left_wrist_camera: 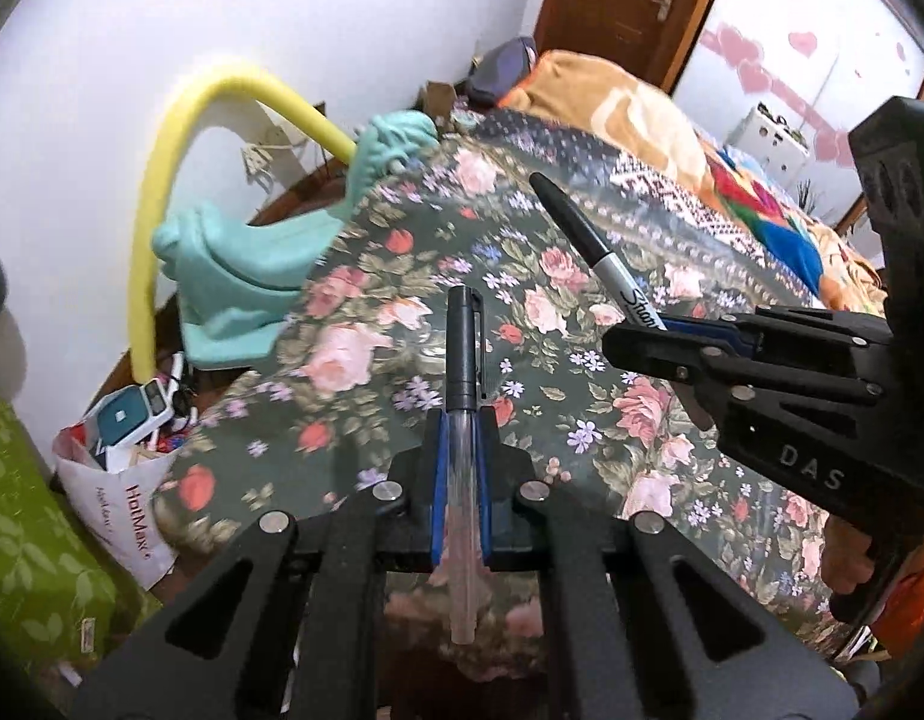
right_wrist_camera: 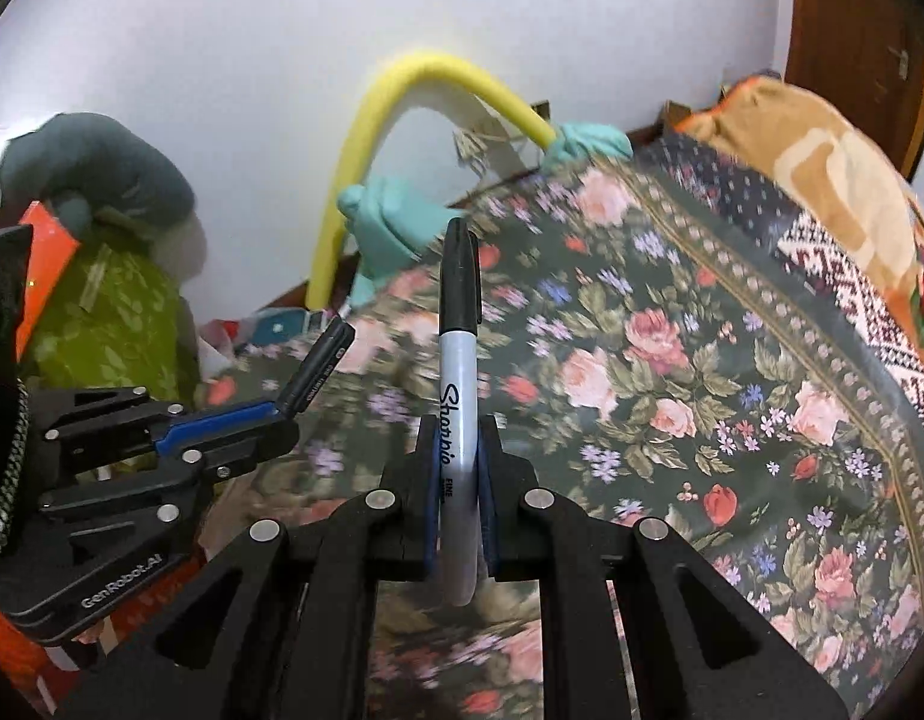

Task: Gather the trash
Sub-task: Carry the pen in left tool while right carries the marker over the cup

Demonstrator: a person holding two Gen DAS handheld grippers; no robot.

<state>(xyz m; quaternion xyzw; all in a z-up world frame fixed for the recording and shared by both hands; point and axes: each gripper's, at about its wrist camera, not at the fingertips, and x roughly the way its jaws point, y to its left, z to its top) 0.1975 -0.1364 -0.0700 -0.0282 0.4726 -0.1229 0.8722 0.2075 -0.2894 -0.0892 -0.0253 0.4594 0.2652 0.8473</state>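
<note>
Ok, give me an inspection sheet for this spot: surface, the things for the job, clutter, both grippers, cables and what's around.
Surface: floral cloth covering the top, wrinkled.
Job's things: clear pen with black cap; Sharpie marker; both held up off the cloth.
Clutter: teal rubber gloves at the cloth's far edge; yellow foam tube arching over them.
Grippers: left gripper shut on the pen; right gripper shut on the marker.
Cables: white cords by the wall, loose.
Surroundings: white HotMax bag holding items on the floor; green floral bag; orange blanket; brown door.
</note>
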